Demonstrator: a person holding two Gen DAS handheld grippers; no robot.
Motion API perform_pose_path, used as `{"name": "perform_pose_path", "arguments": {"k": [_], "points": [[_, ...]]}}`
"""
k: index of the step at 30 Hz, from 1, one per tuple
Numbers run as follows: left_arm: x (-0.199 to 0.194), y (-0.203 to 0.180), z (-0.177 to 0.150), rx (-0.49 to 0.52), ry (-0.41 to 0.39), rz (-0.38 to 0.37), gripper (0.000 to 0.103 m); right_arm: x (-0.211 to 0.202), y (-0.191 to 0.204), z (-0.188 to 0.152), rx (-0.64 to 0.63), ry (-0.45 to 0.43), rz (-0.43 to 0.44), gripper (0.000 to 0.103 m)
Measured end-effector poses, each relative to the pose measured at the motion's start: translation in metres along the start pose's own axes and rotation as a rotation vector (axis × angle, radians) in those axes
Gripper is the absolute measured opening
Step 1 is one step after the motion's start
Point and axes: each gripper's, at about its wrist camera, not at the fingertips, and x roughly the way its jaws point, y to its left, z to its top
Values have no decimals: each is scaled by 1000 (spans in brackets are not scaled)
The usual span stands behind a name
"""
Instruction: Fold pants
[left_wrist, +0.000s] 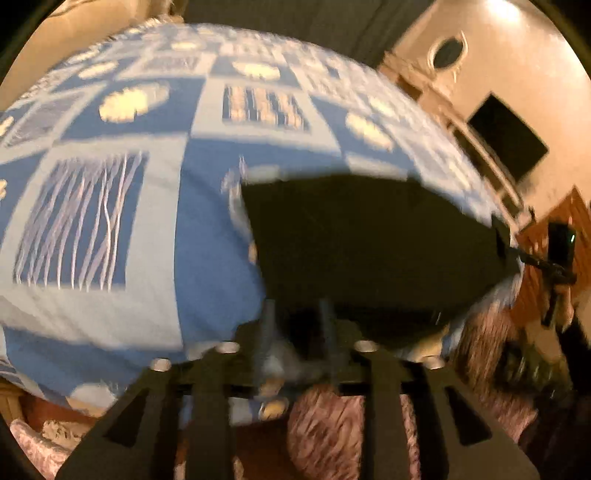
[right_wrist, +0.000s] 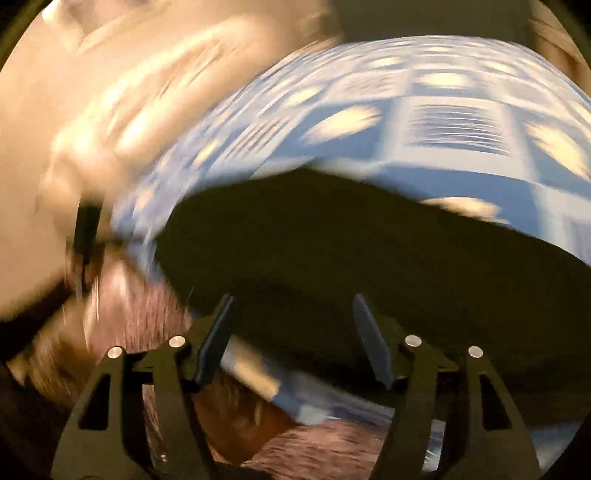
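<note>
— Where are we with the fold?

— The dark, near-black pants (left_wrist: 369, 251) lie as one compact slab on the blue-and-white patchwork bedspread (left_wrist: 110, 295), near its front edge. No separate legs show, so I judge at least one fold is in. Whether another is needed, I can't say; the blur hides the edges.

— And the grippers?

— The left gripper (left_wrist: 297, 332) sits at the near edge of the pants, jaws parted a little, pads blurred; nothing looks pinched between them. The right gripper (right_wrist: 293, 339) stands wide open above the dark cloth, gripping nothing.

— So both have let go?

— That's my reading: cloth lying free, tidying or a last fold possibly left.

— Any labels, brands?

— None readable. A dark flat wall screen (left_wrist: 508, 138) is blank, and the shaggy pinkish-brown rug (right_wrist: 332, 450) bears no writing.
</note>
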Motion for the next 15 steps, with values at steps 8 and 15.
{"name": "perform_pose_path", "arguments": {"k": [8,15], "points": [[57,-38,69,-21,-37,36,64,-164,-214,-10,456,-254,-444,66],[113,-71,83,-66,20,64,66,-201,-354,-36,684,-241,-564,66]]}}
